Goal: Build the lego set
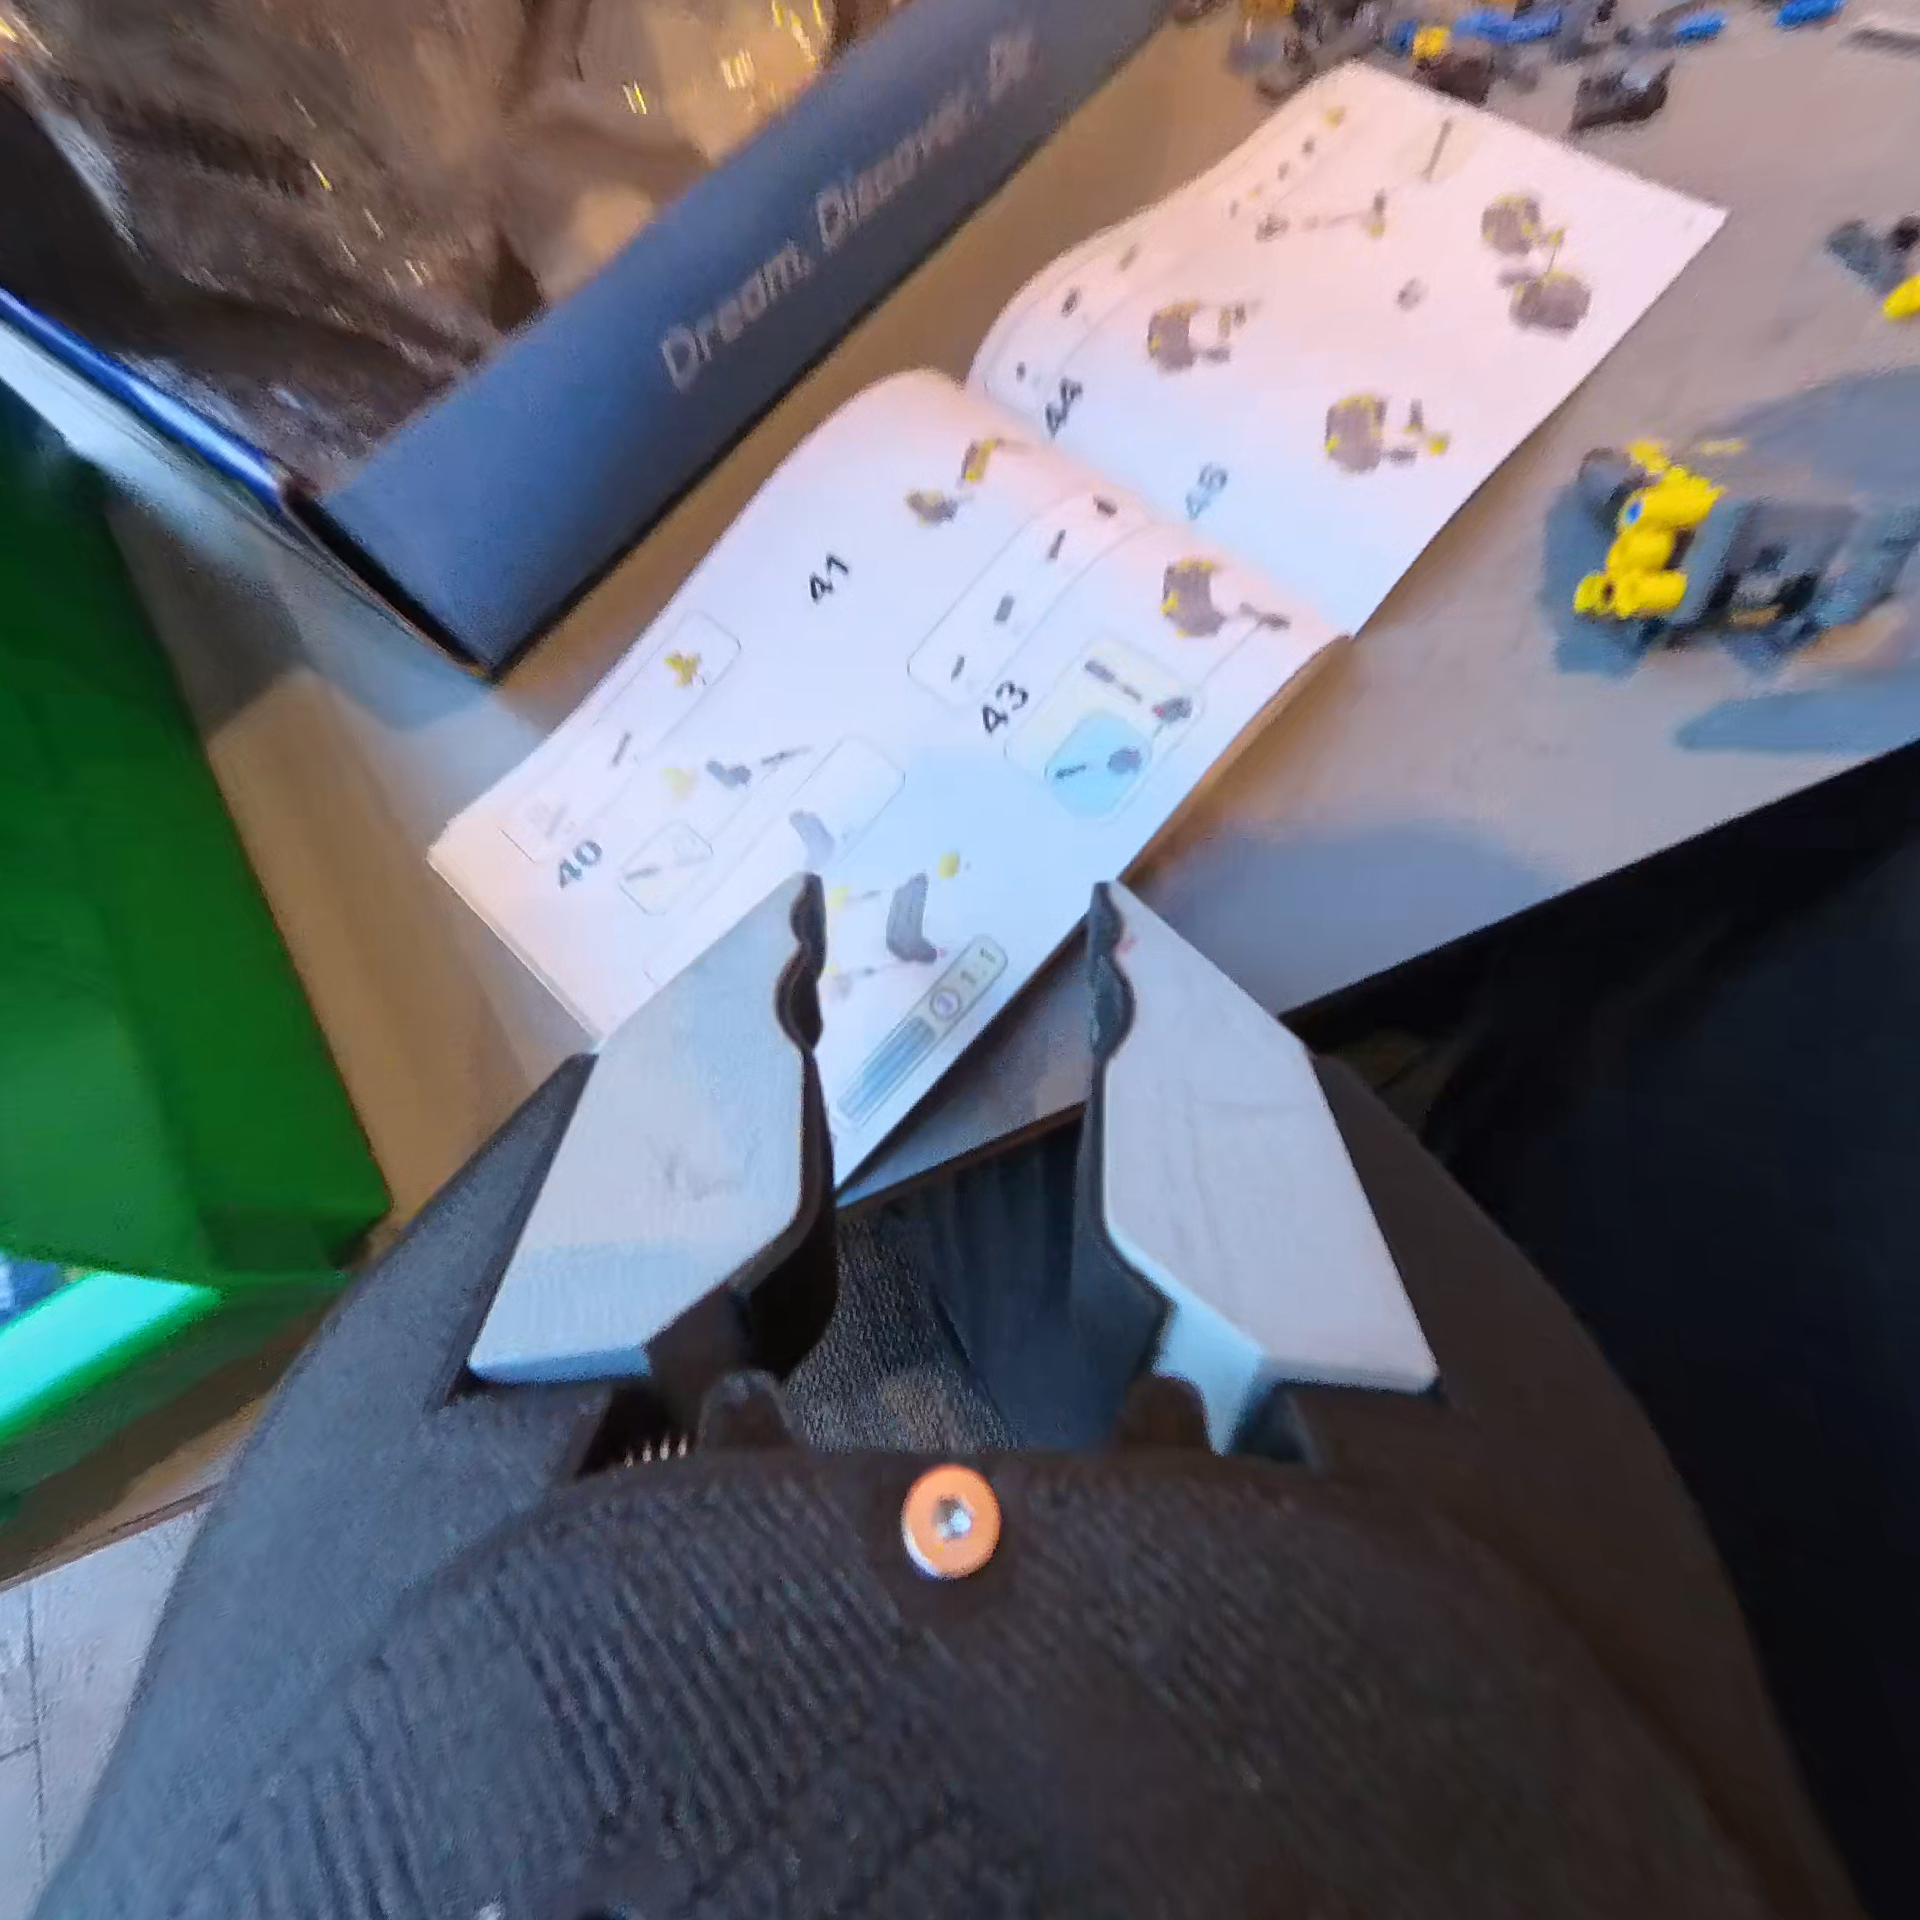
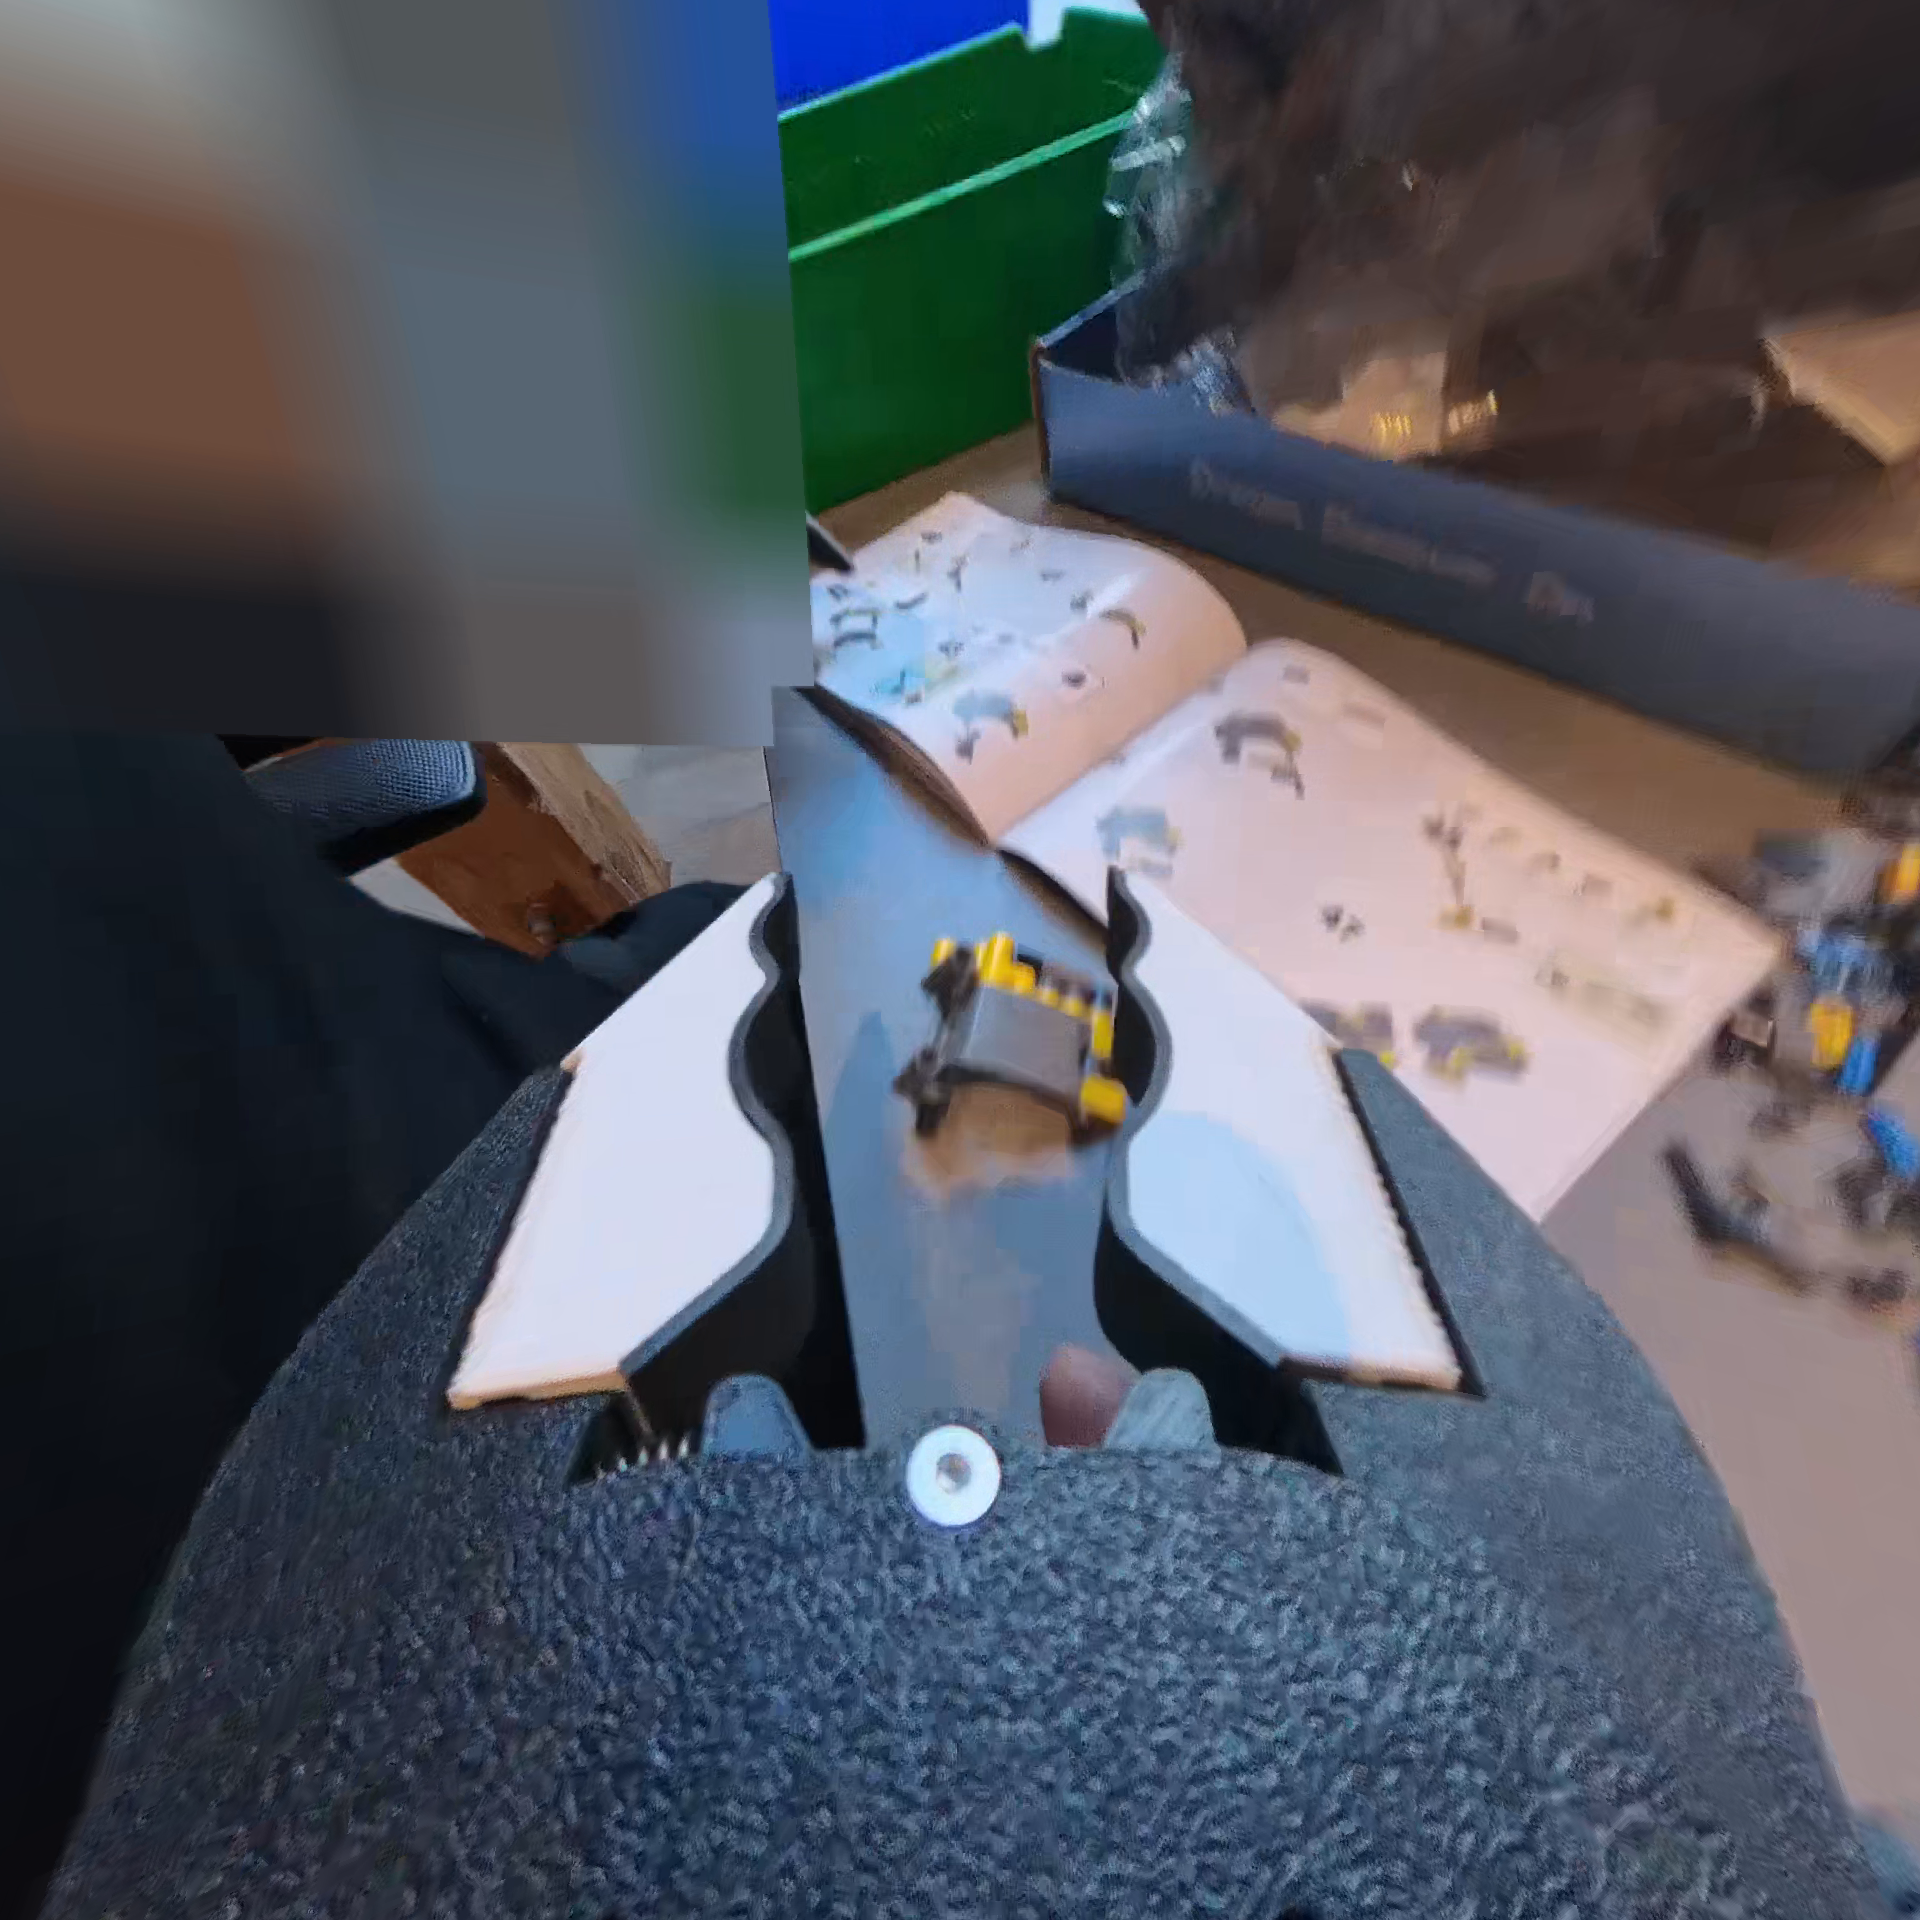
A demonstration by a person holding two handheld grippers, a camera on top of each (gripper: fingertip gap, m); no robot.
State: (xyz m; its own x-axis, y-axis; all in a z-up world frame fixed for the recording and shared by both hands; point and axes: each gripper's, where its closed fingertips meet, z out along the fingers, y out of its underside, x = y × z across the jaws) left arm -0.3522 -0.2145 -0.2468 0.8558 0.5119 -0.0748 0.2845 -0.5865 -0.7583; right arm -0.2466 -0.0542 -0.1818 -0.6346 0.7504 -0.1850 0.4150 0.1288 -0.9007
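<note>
Left gripper (image 1: 951,904): jaws apart, empty, hovering over the near edge of the open instruction booklet (image 1: 935,665). Right gripper (image 2: 945,894): jaws wide, nothing clamped; the small grey-and-yellow brick assembly (image 2: 1023,1029) lies between them on the table (image 2: 904,904), apparently touching the right finger, though blur prevents certainty. Booklet: matte paper. Assembly: hard, studded plastic. Dark cardboard box (image 1: 644,343) stands far left.

A small grey-and-yellow brick assembly (image 2: 1023,1029) is seen lying on the table edge, between the spread fingers of the right gripper (image 2: 945,904).
</note>
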